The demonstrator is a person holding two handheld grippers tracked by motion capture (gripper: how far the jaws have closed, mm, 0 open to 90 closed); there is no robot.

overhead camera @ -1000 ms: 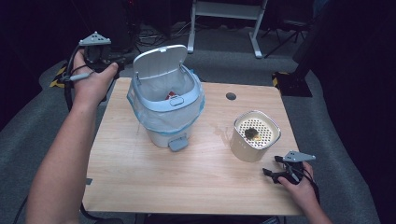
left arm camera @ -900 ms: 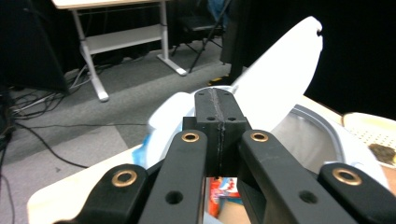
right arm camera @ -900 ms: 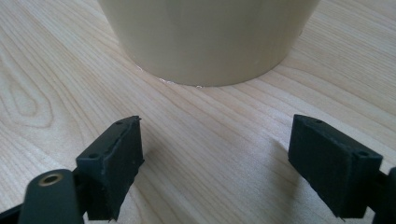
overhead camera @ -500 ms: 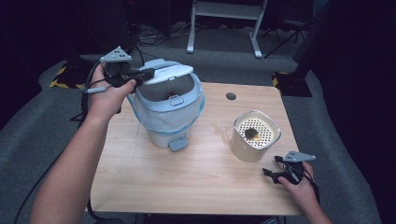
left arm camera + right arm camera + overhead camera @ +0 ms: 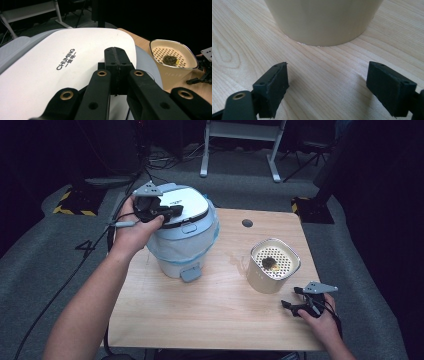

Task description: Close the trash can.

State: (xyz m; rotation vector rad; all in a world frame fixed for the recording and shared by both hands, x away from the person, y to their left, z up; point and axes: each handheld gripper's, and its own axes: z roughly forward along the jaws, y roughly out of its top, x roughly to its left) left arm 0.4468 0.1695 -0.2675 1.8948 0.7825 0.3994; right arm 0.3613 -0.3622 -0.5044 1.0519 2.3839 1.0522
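A pale blue bin (image 5: 180, 252) with a bag liner stands at the table's back left, its white lid (image 5: 184, 206) down. My left gripper (image 5: 172, 211) is shut with nothing in it, and its tips lie on the lid (image 5: 62, 65); in the left gripper view the jaws (image 5: 117, 60) are pressed together. A beige cup (image 5: 273, 265) with a perforated insert holds a dark lump (image 5: 269, 263) at the right. My right gripper (image 5: 290, 306) rests low near the table's front right, open, with bare wood between its fingers (image 5: 332, 82) and the cup (image 5: 324, 20) just ahead.
The wooden table (image 5: 200, 320) has a dark round cable hole (image 5: 247, 223) at the back. A foot pedal (image 5: 190, 274) sticks out at the bin's front. Metal frame legs (image 5: 205, 150) stand on the floor beyond the table. The cup (image 5: 172, 62) shows in the left gripper view.
The bin lid stood open a second ago and is down now. My left gripper came in from the left and sank onto it. The right gripper has not moved.
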